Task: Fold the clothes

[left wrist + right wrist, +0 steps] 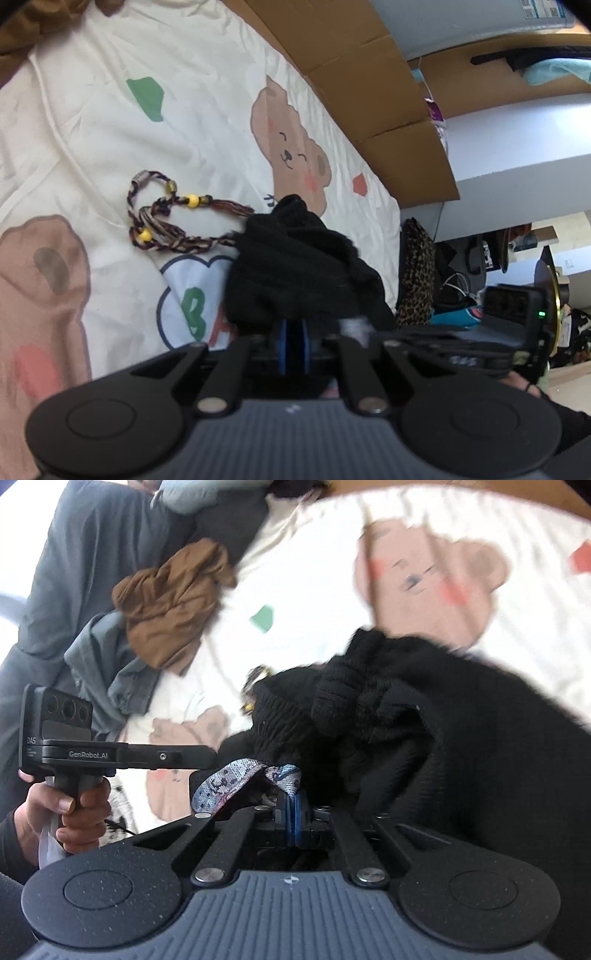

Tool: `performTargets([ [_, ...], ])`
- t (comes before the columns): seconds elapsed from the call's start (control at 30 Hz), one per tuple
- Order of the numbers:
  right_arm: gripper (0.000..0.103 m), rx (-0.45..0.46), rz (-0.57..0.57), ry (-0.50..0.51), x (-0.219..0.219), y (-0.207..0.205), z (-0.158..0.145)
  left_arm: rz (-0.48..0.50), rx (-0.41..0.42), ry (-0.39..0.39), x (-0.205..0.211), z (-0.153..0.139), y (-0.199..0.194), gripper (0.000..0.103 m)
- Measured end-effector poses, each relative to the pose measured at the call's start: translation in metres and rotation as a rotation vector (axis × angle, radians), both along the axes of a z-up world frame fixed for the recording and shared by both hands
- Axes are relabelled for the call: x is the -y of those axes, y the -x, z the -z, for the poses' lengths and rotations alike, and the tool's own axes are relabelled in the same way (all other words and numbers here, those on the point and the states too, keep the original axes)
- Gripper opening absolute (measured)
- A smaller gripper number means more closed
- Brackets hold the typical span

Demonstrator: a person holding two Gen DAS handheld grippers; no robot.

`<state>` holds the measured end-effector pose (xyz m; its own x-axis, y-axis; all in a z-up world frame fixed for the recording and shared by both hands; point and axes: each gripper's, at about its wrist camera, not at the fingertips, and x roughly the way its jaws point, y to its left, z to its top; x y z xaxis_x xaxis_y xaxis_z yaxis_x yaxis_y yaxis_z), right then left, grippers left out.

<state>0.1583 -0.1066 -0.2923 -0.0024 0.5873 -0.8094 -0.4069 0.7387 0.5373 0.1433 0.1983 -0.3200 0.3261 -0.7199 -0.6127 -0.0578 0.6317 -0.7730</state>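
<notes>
Left to right: braided cord lies touching the black knit on the bed and could snag; my left tool and right tool are both clamped on bunched knit, so pulling may slip it.

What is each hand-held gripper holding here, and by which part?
Both are shut on the black knitted garment: the left hand-held gripper and the right hand-held gripper each pinch a bunched edge; which part of the garment cannot be told.
</notes>
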Motion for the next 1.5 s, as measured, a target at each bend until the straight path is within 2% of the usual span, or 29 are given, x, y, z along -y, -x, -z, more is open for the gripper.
performTargets([
  [0.17,0.000,0.061,0.052,0.077,0.036,0.000,-0.025,-0.001,0.002,-0.036,0.002,0.001,-0.003,0.014],
  [0.5,0.000,0.231,0.153,0.327,0.121,-0.032,-0.081,0.037,0.006,-0.094,0.013,0.007,-0.009,0.015],
  [0.6,0.000,0.276,0.166,0.405,0.141,-0.046,-0.090,0.051,0.012,-0.111,0.017,0.007,-0.013,0.017],
  [0.83,0.000,0.354,0.163,0.511,0.164,-0.069,-0.087,0.068,0.054,-0.160,0.028,0.004,-0.035,0.020],
  [1.03,0.000,0.411,0.187,0.605,0.181,-0.084,-0.078,0.079,0.150,-0.213,0.046,-0.002,-0.077,0.020],
  [1.13,0.000,0.423,0.214,0.636,0.192,-0.095,-0.072,0.114,0.208,-0.221,0.063,-0.004,-0.102,0.020],
  [1.43,0.000,0.476,0.250,0.708,0.220,-0.133,-0.056,0.264,0.243,-0.249,0.130,0.018,-0.145,0.020],
  [1.5,0.000,0.483,0.252,0.715,0.224,-0.142,-0.052,0.298,0.250,-0.255,0.145,0.022,-0.155,0.025],
])
